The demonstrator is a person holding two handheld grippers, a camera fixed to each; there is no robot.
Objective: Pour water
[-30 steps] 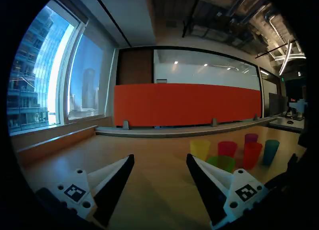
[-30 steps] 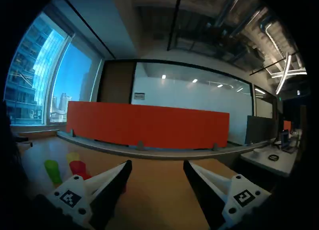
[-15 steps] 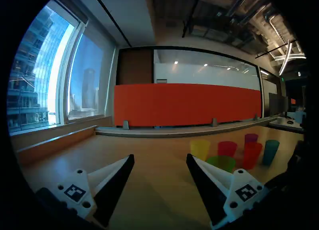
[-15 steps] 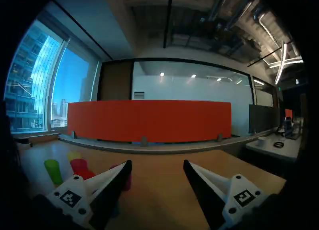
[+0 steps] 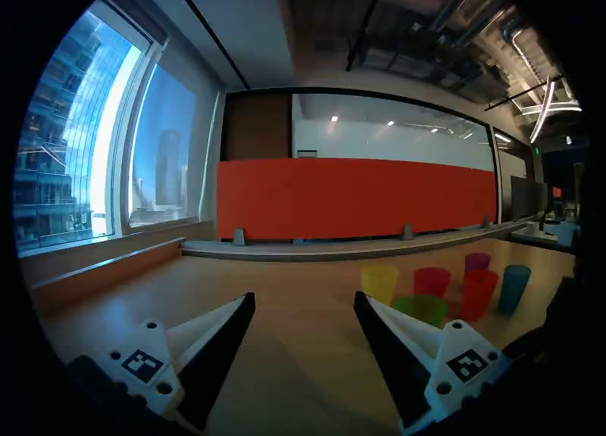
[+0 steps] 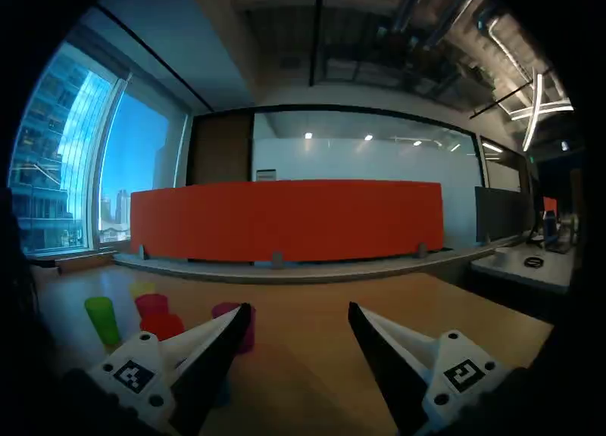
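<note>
Several coloured plastic cups stand on the wooden table (image 5: 303,284). In the left gripper view they sit to the right: a yellow cup (image 5: 379,282), a red cup (image 5: 432,281), a green cup (image 5: 421,309), an orange-red cup (image 5: 479,294), a purple cup (image 5: 476,261) and a teal cup (image 5: 514,288). My left gripper (image 5: 303,307) is open, low over the table, left of the cups. In the right gripper view a green cup (image 6: 101,320), a yellow cup (image 6: 141,288), red cups (image 6: 152,306) and a purple cup (image 6: 235,324) stand at the left, partly behind the left finger. My right gripper (image 6: 297,315) is open and holds nothing.
An orange divider panel (image 5: 356,197) runs along the table's far edge. Tall windows (image 5: 83,156) fill the left side. Another desk (image 6: 530,266) with small items stands at the right. Bare table top lies ahead of both grippers.
The right gripper view has swung left and levelled, bringing the purple cup and more of the cup group into sight. The left gripper has stayed still.
</note>
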